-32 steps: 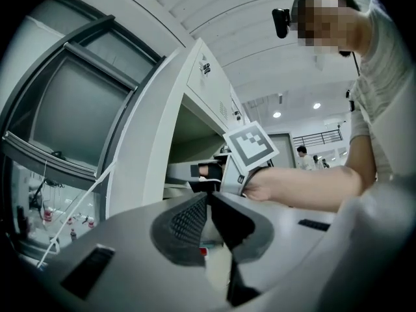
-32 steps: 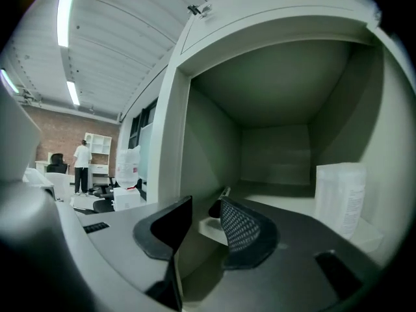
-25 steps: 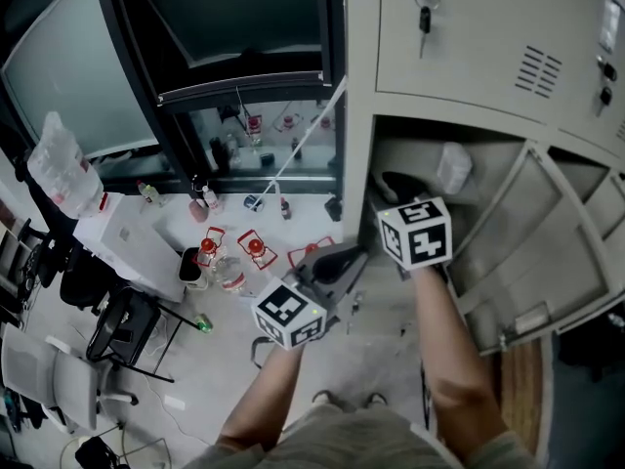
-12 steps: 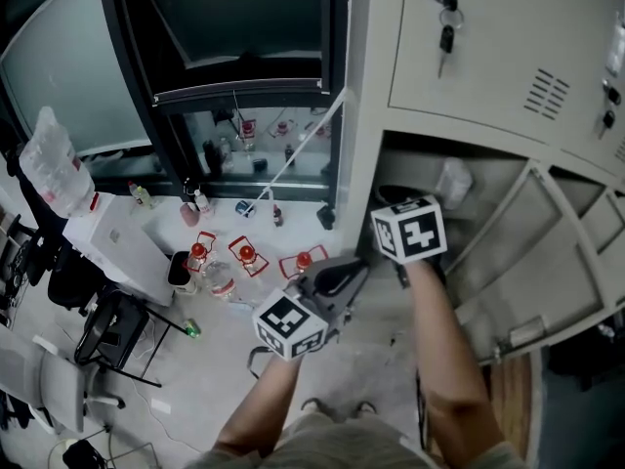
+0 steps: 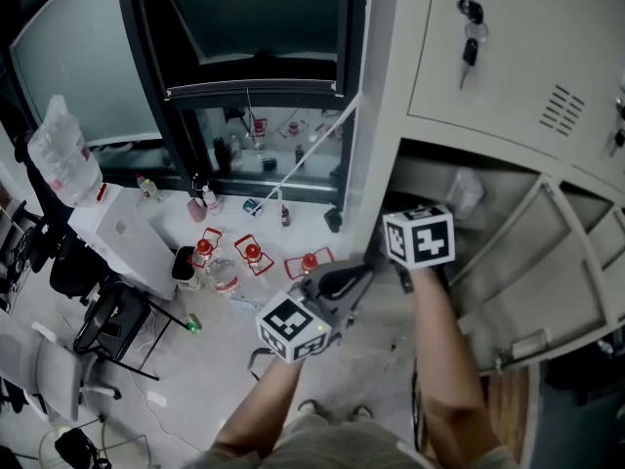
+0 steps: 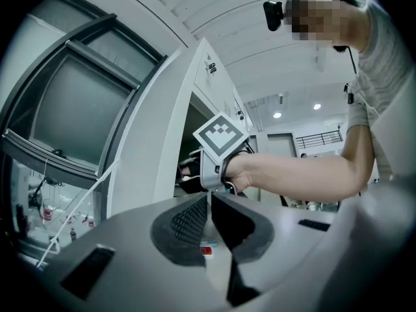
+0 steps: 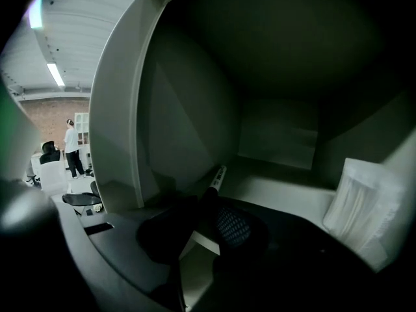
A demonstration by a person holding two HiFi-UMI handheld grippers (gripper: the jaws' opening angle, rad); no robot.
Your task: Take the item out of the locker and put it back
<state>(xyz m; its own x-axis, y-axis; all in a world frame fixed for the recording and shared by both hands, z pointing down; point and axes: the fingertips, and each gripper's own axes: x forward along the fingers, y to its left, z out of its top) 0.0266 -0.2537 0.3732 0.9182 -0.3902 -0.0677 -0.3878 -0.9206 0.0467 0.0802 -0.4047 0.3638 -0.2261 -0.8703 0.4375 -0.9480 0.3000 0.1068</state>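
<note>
The grey locker (image 5: pixel 508 86) stands open, its door (image 5: pixel 542 252) swung out to the right. My right gripper (image 7: pixel 207 197) reaches into the compartment; in the head view only its marker cube (image 5: pixel 418 237) shows. A slim pen-like stick (image 7: pixel 218 174), dark with a white far end, lies on the locker floor by the left wall. The right jaws have just been closing, and their tips are pressed on its dark near end. A white crumpled packet (image 7: pixel 361 203) leans at the right of the compartment (image 5: pixel 465 191). My left gripper (image 6: pixel 209 199) hangs outside the locker (image 5: pixel 342 279), shut and holding nothing.
A bunch of keys (image 5: pixel 470 27) hangs in the door above. Left of the locker is a dark-framed window (image 5: pixel 254 91). Below it are red-capped bottles (image 5: pixel 252 252), a white table (image 5: pixel 127 237), a black chair (image 5: pixel 117 325) and a sack of bottles (image 5: pixel 63 154).
The right gripper's cube has shifted slightly at the locker's mouth. The left gripper holds the same place. The head view has drifted a little.
</note>
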